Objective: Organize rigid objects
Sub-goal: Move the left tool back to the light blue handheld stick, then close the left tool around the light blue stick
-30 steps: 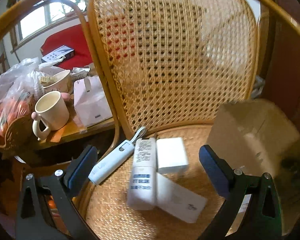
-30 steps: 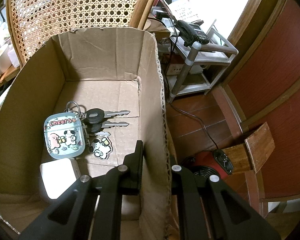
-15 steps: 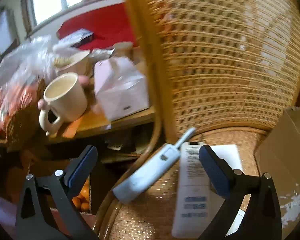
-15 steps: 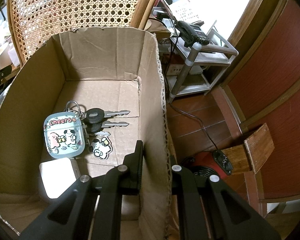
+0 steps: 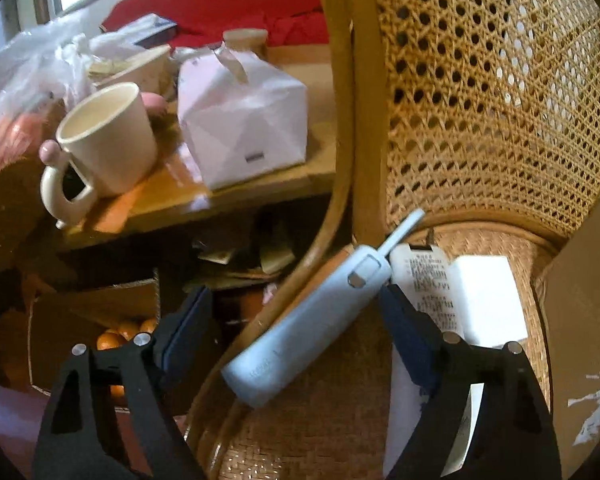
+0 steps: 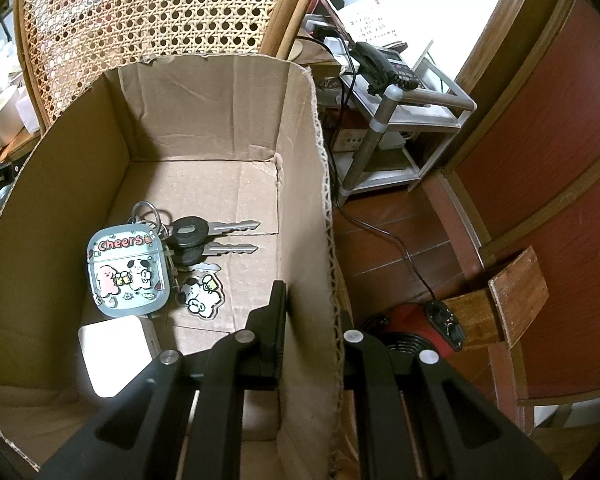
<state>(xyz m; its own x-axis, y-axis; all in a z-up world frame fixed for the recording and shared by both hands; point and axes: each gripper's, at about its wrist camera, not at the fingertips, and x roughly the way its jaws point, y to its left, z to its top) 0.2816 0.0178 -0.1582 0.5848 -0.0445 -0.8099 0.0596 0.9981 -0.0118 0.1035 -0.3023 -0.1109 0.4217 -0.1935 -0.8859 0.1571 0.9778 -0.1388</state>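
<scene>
Your keys (image 6: pixel 204 236), earbud case (image 6: pixel 126 274) and one charger (image 6: pixel 114 354) are already in the box (image 6: pixel 300 184) — your right gripper (image 6: pixel 314 312) pinches its wall. Left gripper (image 5: pixel 296 328), jaws just narrowing, straddles the blue case (image 5: pixel 304 328) on the seat (image 5: pixel 320 432); tube (image 5: pixel 424 280) and charger (image 5: pixel 488 296) remain.

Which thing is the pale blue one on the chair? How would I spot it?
Find the cane chair seat. At its left edge lies the pale blue case, slanted, between the open left gripper fingers. Unlike the white printed tube beside it, it is blue, with a strap.
</scene>
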